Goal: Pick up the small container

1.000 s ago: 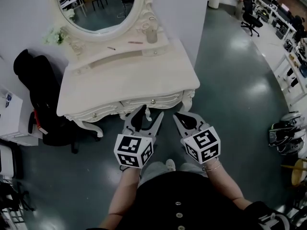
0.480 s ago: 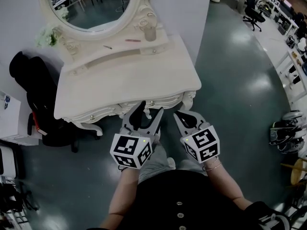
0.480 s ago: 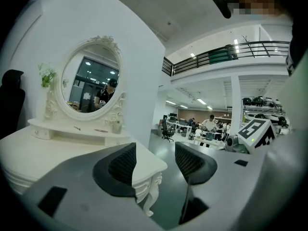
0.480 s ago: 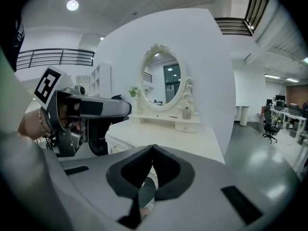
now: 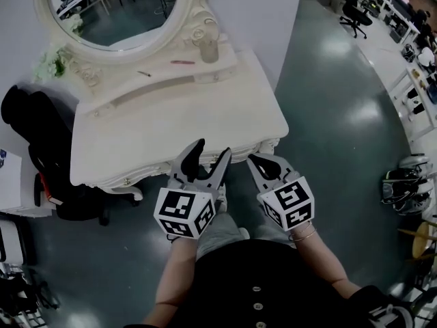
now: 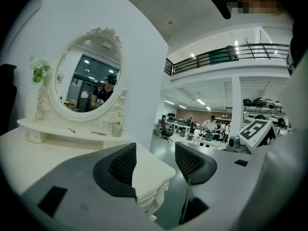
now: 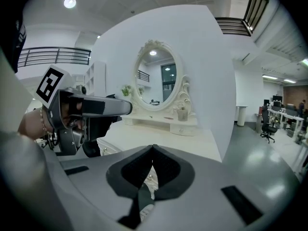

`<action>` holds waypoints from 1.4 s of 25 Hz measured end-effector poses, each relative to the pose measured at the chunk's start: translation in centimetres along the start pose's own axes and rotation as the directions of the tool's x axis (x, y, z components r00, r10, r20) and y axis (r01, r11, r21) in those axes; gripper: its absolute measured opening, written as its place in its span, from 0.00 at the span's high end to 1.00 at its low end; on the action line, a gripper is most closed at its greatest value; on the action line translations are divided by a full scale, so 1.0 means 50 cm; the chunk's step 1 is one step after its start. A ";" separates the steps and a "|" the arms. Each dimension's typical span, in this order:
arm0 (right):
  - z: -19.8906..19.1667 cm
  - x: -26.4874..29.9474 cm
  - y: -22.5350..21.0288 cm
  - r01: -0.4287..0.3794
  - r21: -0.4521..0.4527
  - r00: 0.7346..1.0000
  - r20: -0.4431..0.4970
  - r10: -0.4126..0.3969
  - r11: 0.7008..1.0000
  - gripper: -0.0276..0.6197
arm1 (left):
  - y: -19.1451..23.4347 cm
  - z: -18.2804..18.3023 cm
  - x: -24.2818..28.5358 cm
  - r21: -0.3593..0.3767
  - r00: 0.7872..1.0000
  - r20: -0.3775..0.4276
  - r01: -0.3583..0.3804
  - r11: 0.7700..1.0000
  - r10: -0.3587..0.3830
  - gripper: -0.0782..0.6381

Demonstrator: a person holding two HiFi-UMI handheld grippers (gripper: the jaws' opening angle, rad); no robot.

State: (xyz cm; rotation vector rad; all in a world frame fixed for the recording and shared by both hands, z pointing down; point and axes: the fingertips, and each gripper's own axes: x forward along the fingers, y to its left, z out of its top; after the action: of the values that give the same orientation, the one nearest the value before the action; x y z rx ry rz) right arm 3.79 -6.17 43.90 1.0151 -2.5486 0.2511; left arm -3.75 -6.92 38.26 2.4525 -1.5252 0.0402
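Observation:
The small container (image 5: pixel 208 46), a pale jar, stands on the raised back shelf of the white dressing table (image 5: pixel 171 125), just right of the oval mirror (image 5: pixel 109 9). It shows small and far off in the left gripper view (image 6: pixel 116 127) and the right gripper view (image 7: pixel 182 113). My left gripper (image 5: pixel 209 154) is open and empty, its tips over the table's front edge (image 6: pixel 154 154). Beside it, my right gripper (image 5: pixel 265 161) is shut on nothing, just short of the table's front right corner (image 7: pixel 153 147).
A pink stick (image 5: pixel 182 62) and a small dark item (image 5: pixel 143 74) lie on the shelf left of the jar. A flower sprig (image 5: pixel 49 63) stands at the mirror's left. A black chair with a bag (image 5: pixel 37 139) is left of the table. Office chairs (image 5: pixel 355 19) stand far right.
Both grippers have moved forward toward the table; the left one's tips now reach over its front edge. The table and mirror sit nearer and further left in the head view.

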 end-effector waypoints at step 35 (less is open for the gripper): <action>0.182 0.411 -0.175 0.100 0.114 0.995 0.011 -0.102 0.988 0.95 | 0.374 0.053 0.341 0.057 0.980 -0.151 0.141 0.988 -0.131 0.56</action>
State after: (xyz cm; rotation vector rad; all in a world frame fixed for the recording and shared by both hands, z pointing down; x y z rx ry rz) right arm -6.41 -27.99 44.31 1.1898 -2.5129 0.3634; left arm -12.92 -30.34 42.04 2.5374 -1.3128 0.2457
